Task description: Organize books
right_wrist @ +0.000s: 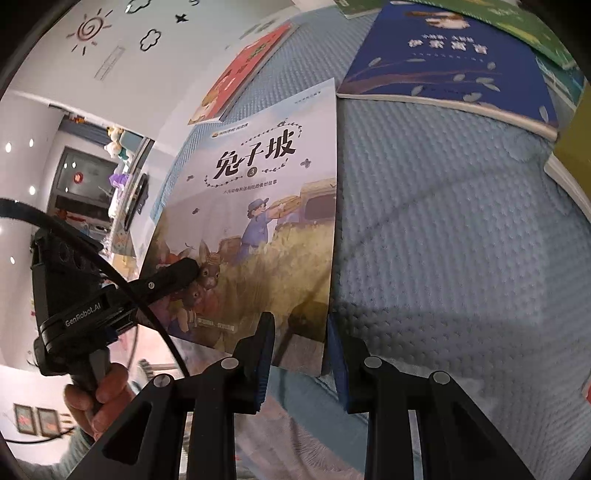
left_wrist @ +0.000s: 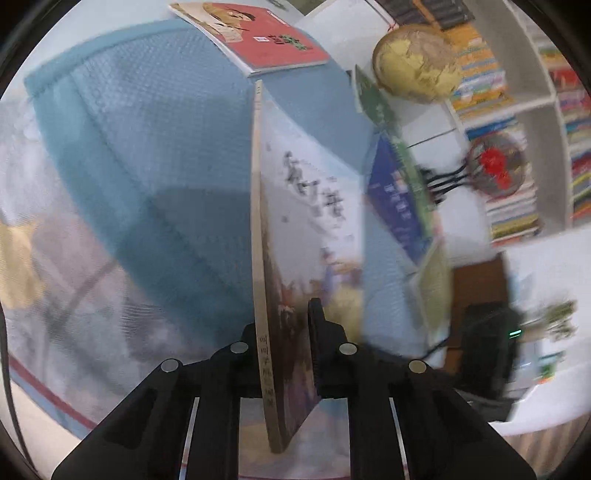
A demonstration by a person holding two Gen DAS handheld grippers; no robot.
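My left gripper (left_wrist: 284, 332) is shut on a pale-blue picture book (left_wrist: 306, 206) with rabbits and a farmer on its cover, holding it on edge above the blue quilted mat (left_wrist: 155, 147). The right wrist view shows the same book (right_wrist: 266, 206) upright, with the left gripper (right_wrist: 192, 271) clamped on its lower left edge. My right gripper (right_wrist: 299, 354) is open, its fingers either side of the book's lower right corner, not touching. A red book (left_wrist: 258, 37) lies flat on the mat's far side. A dark-blue book (right_wrist: 450, 62) lies on the mat further off.
A green book (right_wrist: 524, 22) overlaps the dark-blue one. A globe (left_wrist: 417, 62) and a full white bookshelf (left_wrist: 517, 110) stand at the right. A black device (left_wrist: 484, 354) with cables sits near a brown box.
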